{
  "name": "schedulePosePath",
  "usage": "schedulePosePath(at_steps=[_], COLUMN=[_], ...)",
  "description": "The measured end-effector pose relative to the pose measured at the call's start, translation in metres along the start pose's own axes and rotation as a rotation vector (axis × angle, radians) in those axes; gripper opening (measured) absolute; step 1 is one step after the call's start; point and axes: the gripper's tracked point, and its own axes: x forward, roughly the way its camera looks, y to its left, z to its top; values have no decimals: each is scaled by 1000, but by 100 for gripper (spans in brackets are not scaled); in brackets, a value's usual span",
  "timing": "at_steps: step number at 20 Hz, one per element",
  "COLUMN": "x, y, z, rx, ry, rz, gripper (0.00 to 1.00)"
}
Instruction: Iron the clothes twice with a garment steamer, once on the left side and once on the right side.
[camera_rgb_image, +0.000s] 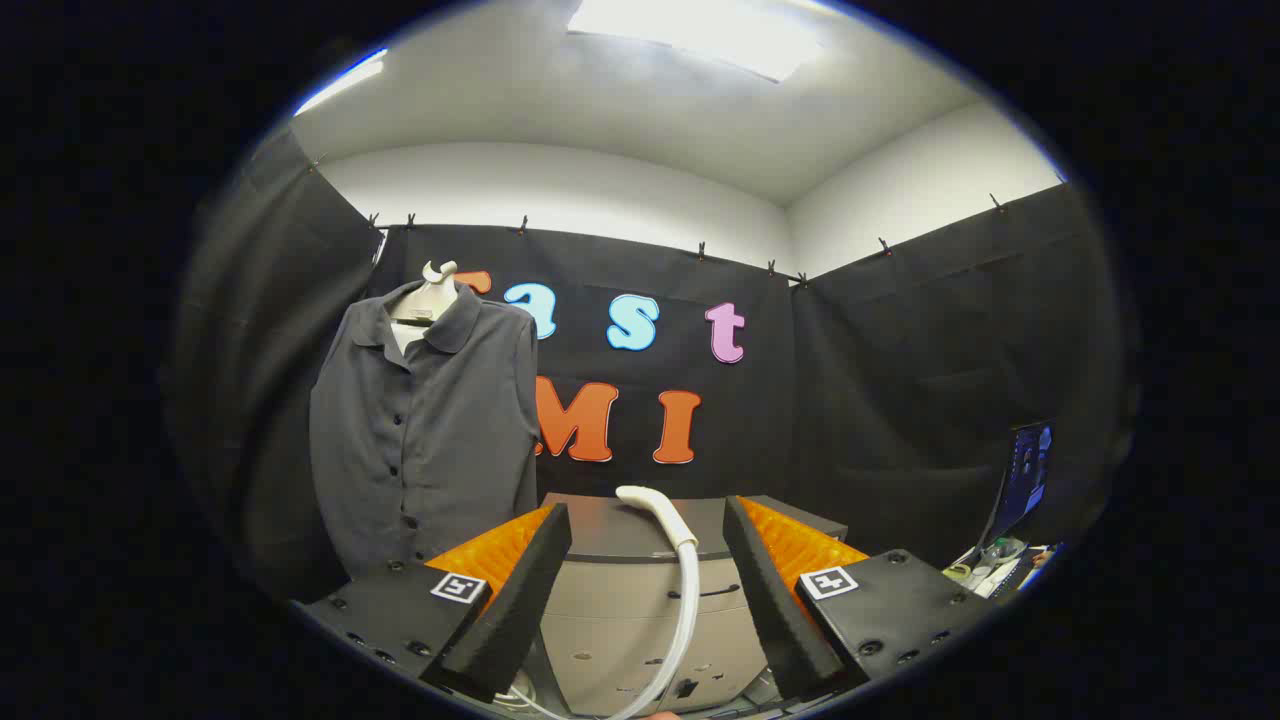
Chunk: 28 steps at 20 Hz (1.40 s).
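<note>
Gripper (645, 600) sits at the bottom centre of the frame, its two fingers (515, 590) spread wide apart and grasping nothing; the bases of both are cut off low down. Between them, touching neither, rises the garment steamer (672, 535): a white curved head at the top of a pale hose that runs down and bends away toward the lower centre, where its end is lost from sight. Which way the steam face points is hard to make out, and the steamer's base is not clear. Just behind the hose stands a grey cabinet (640, 600) with a dark top and a drawer handle; its sides are hidden by the fingers, its foot cut off. Beyond the fingers, in the left half of the frame, a dark grey buttoned shirt (425, 430) hangs on a pale hanger form (428, 290) in front of the black booth wall (900, 380); the shirt's hem is covered by the left finger's mount, and its far sleeve blends into the cloth. At the lower right, well apart, a monitor (1028, 470) and some small clutter beneath it, too small to identify. White ceiling (620, 110) with a bright light panel at the top centre.
</note>
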Motion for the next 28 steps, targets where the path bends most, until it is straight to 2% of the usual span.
schedulePosePath(at_steps=[4, 9, 19, 24, 28], x=[9, 28, 111, 152, 189], y=[27, 25, -34, -58, -56], z=[-6, -6, -18, -18, -16], rx=[23, 17, 65, 57, 66], ry=[-12, -30, -15, 8, 27], rz=[-2, -3, 71, 21, 32], gripper=[98, 98, 98, 98, 98])
